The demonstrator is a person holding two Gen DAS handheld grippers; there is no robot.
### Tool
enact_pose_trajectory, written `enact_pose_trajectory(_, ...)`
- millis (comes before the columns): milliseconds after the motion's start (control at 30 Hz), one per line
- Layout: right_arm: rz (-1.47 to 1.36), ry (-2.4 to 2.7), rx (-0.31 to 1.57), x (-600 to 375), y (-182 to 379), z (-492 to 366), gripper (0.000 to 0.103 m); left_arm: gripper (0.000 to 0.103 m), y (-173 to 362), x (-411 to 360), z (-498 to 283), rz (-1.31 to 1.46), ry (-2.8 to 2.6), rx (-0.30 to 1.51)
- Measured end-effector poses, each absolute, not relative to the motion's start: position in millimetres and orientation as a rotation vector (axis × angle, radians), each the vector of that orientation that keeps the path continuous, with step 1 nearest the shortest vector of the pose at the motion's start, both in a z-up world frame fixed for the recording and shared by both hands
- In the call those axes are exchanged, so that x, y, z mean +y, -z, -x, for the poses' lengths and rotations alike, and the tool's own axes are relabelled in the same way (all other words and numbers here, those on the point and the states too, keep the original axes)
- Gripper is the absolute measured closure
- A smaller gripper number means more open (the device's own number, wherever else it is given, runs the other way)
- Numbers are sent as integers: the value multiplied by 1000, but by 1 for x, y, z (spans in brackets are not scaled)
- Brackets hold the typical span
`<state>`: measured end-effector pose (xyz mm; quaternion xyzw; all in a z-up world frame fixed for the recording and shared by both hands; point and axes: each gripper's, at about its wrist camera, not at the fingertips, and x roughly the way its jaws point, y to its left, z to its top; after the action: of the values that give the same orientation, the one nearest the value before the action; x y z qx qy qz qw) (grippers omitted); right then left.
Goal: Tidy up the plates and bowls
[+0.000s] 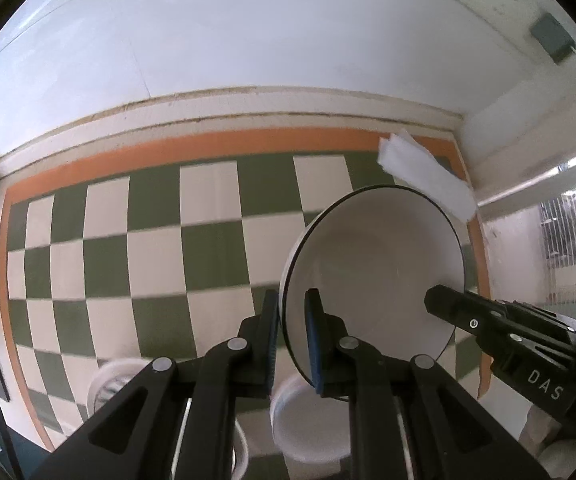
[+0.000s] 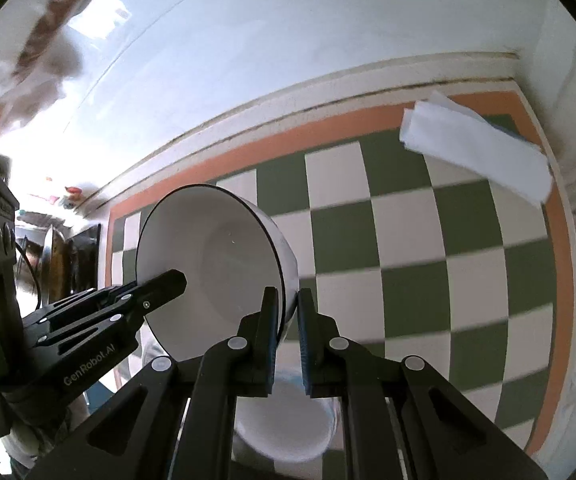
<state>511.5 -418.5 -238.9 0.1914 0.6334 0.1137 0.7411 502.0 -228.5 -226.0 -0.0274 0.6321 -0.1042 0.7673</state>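
Observation:
A white bowl with a thin dark rim (image 1: 376, 264) is held up in the air, tilted on its side, above the checkered mat. My left gripper (image 1: 292, 320) is shut on its left rim. My right gripper (image 2: 286, 312) is shut on the opposite rim of the same bowl (image 2: 215, 264). Each gripper shows in the other's view: the right one (image 1: 500, 332) and the left one (image 2: 99, 312). Below the bowl a white bowl (image 1: 308, 428) stands on the mat; it also shows in the right wrist view (image 2: 283, 428). Another white dish (image 1: 107, 384) sits lower left.
A green and white checkered mat with an orange border (image 1: 159, 240) covers the counter. A folded white cloth (image 1: 424, 176) lies at its far right corner, also in the right wrist view (image 2: 476, 148). A white wall (image 1: 247, 40) runs behind.

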Motion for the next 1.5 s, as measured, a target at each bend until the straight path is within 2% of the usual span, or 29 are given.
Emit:
enact_pose_trajectory(200, -417, -240, 1391, -415, 231, -462, 92, 92, 227, -226, -460, 48, 243, 1379)
enact_pose_trajectory(500, -417, -234, 1470, -409, 266, -416, 92, 92, 262, -225, -422, 39, 232, 1457)
enact_pose_trajectory(767, -404, -231, 1528, -407, 296, -405, 92, 92, 284, -230, -409, 7, 216, 1495)
enact_pose_trajectory(1500, -398, -230, 1616, -406, 324, -402, 92, 91, 302, -238, -399, -7, 196, 1549)
